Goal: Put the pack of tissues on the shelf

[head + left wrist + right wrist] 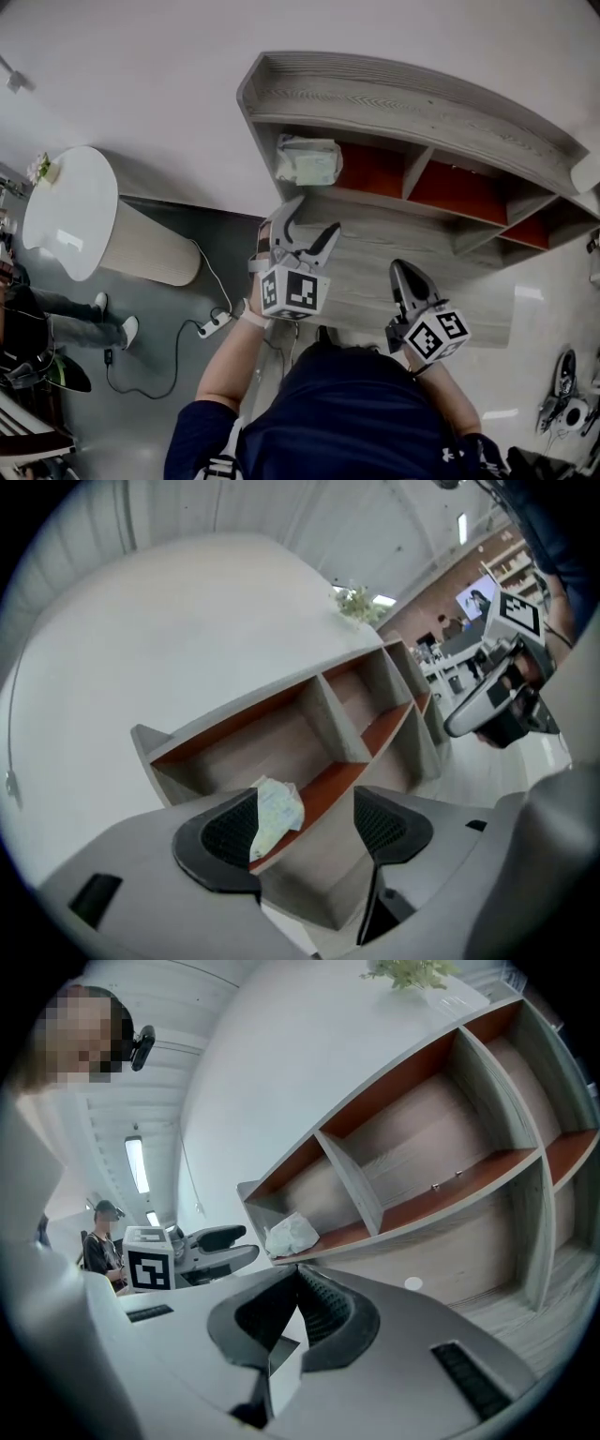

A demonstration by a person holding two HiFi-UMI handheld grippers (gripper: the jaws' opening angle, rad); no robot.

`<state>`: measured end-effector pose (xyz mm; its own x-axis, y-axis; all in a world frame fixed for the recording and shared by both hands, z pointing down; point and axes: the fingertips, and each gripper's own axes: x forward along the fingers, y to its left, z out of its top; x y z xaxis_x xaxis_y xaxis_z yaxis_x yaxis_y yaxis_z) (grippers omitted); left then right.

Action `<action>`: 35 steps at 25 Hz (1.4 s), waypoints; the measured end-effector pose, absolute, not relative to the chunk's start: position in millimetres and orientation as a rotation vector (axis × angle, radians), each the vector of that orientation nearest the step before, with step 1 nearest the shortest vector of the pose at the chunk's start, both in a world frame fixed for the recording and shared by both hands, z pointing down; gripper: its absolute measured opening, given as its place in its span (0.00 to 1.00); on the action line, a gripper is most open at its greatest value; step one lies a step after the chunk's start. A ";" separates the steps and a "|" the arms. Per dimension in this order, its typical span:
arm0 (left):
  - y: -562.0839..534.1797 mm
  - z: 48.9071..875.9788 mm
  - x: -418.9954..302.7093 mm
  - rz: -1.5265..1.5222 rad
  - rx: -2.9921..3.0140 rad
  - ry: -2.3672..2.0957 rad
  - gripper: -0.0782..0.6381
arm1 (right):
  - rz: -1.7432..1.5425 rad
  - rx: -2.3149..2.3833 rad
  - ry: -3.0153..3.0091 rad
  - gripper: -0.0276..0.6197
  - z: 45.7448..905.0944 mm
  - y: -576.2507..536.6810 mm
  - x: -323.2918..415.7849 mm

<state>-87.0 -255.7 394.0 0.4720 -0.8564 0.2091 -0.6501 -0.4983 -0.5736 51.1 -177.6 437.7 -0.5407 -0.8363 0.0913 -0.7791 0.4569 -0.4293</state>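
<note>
**Tissues on the shelf, both grippers clear of it**

The pack of tissues (307,161) lies in the leftmost compartment of the shelf (403,103), near the front edge of its red-brown board and touching nothing else. Just in front of it hangs the left gripper (314,220), its jaws spread wide with nothing between them; in its own view the pack shows beyond the left jaw, not inside the gap. Further right, the right gripper (406,272) is apart from the shelf, its jaws pressed together and empty. The placing looks done, so what remains is probably a clean retreat. Draw the left gripper straight back with its jaws spread, so that no pad clips the soft, crumpled pack off the edge.
</note>
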 end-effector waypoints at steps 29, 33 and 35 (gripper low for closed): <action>-165.8 361.5 -64.7 -0.241 -2.578 1.283 0.13 | -0.250 -1.431 2.592 0.06 363.5 -181.2 66.5; -168.0 351.5 -64.0 -0.150 -2.567 1.287 0.13 | -0.139 -1.456 2.619 0.06 357.0 -177.3 62.1; -167.7 351.7 -64.2 -0.146 -2.568 1.285 0.13 | -0.077 -1.473 2.637 0.06 355.1 -174.2 58.9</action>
